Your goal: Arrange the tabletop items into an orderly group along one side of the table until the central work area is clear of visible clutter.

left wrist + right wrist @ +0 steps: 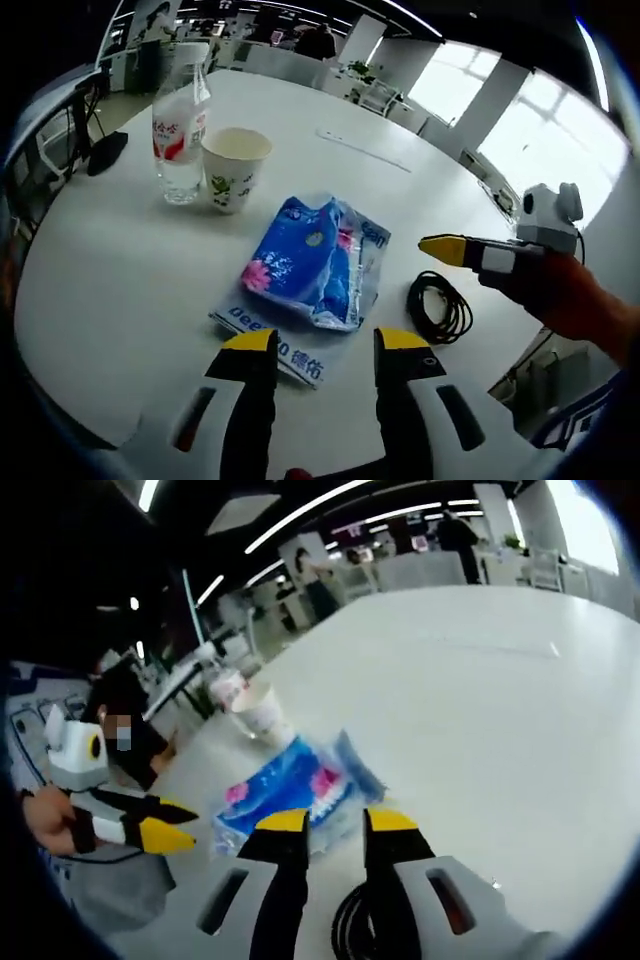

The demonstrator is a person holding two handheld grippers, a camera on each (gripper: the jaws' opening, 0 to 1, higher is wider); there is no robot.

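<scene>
Just beyond left gripper (325,345) lies tissue pack (315,260).

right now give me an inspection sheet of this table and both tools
surface: round white table, mostly bare, items grouped toward its middle
job's things: water bottle upright with paper cup upright beside it; blue tissue pack flat, lying on a printed sheet
clutter: dark object near the far edge; thin white strip lying flat
grippers: left tool open, empty, just short of the tissue pack; right tool open, empty, above the cable coil
cables: black cable coil beside the tissue pack
surroundings: open office, ceiling strip lights, bright windows, chairs, people in the background
</scene>
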